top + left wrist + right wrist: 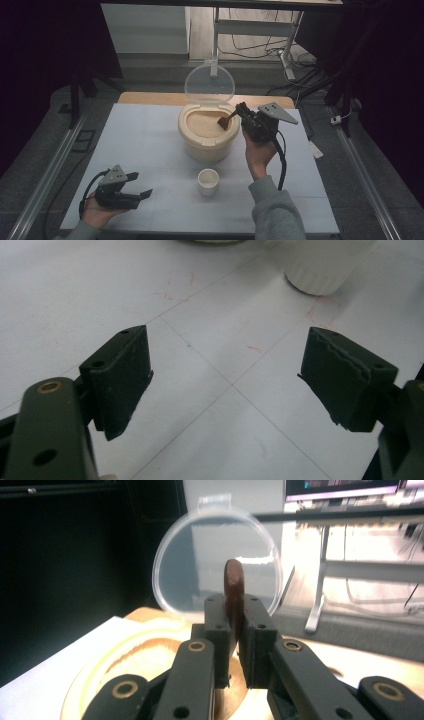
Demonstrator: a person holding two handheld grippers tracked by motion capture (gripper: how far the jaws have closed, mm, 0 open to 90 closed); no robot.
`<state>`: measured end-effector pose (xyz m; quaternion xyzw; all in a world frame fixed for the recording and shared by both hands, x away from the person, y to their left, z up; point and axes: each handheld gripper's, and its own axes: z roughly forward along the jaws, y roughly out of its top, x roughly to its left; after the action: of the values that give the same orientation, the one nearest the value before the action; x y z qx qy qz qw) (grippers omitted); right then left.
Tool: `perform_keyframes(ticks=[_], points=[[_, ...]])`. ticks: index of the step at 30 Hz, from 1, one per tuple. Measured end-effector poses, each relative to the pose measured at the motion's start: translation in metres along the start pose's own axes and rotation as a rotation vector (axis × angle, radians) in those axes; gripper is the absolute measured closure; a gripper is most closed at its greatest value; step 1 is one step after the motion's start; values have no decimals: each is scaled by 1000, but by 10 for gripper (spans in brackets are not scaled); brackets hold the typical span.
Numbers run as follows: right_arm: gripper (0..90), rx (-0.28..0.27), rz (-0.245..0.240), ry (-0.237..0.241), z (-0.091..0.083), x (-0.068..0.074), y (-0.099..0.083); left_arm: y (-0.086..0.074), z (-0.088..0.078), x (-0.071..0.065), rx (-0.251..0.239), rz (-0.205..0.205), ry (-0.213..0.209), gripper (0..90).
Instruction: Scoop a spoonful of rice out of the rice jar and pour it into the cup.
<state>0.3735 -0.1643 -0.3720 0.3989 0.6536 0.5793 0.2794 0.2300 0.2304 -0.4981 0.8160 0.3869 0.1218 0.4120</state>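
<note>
the left gripper (136,184) sits at the near left of the white table (150,145), cradled in the person's left hand (100,210), and its jaws stand wide apart with nothing between them. in the left gripper view the two black pads (125,375) frame only bare tabletop, faint grid lines and a few red scuffs, and they touch no object; the ribbed base of the small white cup (325,265) sits well ahead of them at the upper right.

moving right in the high view, that cup (208,181) stands upright near the front middle of the table, empty as far as can be seen. behind it stands the cream rice container (207,132), its clear round lid (209,82) hinged upright at the back and pale grain filling the inside.

further right, the right gripper (241,112) is held up in the person's right hand (259,150), pointing left over the container's rim. its jaws are pressed together on the handle of a brown spoon (226,120) (a small scoop, really), whose bowl dips over the grain. in the right gripper view the handle (233,587) rises narrow between the clamped pads, with the lid behind it.
</note>
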Motion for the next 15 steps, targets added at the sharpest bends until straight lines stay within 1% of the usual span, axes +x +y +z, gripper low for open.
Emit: perform_keyframes(ticks=[2,3,5,6,7,10,12,14,15], points=[[836,10,39,6,2,-2,-4,0,1,-1,1,0,-2,199],[836,26,58,13,4,-2,-6,0,1,-1,3,2,-2,199],[837,33,102,18,6,-4,-11,0,2,-2,7,6,-4,199],[837,35,138,22,7,-5,-14,0,2,-2,8,6,-5,199],[837,38,165,24,7,-7,-16,0,3,-2,9,6,-7,199],[838,37,235,28,7,-13,-21,0,4,-2,12,6,-8,199],[837,48,261,30,7,-15,-20,0,4,-3,13,7,-8,200],[835,51,277,33,7,-15,-20,0,4,-3,12,9,-7,199],[833,51,295,34,7,-15,-20,0,4,-3,11,7,-7,200]])
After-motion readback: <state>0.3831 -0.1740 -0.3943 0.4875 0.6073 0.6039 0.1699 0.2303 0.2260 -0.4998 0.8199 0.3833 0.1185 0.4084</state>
